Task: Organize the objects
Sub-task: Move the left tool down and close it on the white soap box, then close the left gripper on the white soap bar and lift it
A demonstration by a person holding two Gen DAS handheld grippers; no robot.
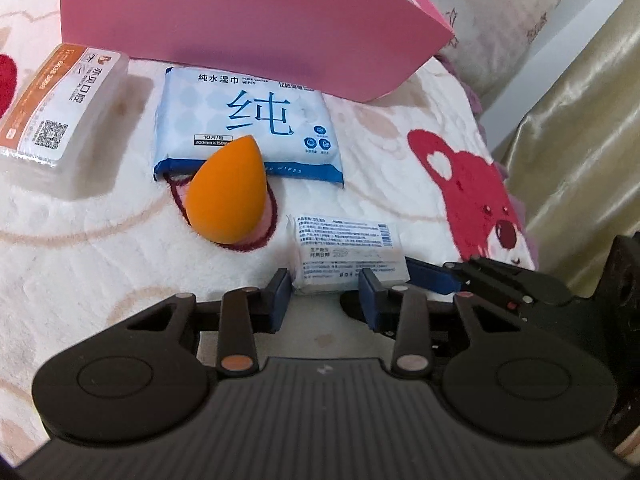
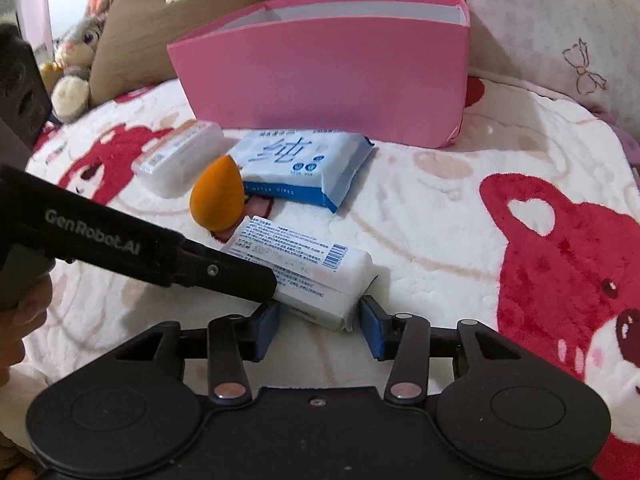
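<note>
Both my grippers, left (image 1: 324,294) and right (image 2: 320,326), pinch one white pack (image 2: 308,276) | pulling apart could rip it

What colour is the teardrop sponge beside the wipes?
Orange; the teardrop sponge shows best in the left wrist view.

You have everything on the blanket (image 2: 420,216). The box (image 2: 320,76) stands at the back, with pillows (image 2: 520,20) behind it. Just before the box lies the wipes pack (image 2: 304,160); in the left wrist view its far edge sits under the box's front. Left of the wipes lies the case (image 2: 180,156). The sponge (image 2: 218,196) leans on the wipes' near edge. Nearest you lies the small packet (image 2: 308,268), just right of the sponge, between the tips of both grippers. A plush toy (image 2: 76,60) sits far back left.
</note>
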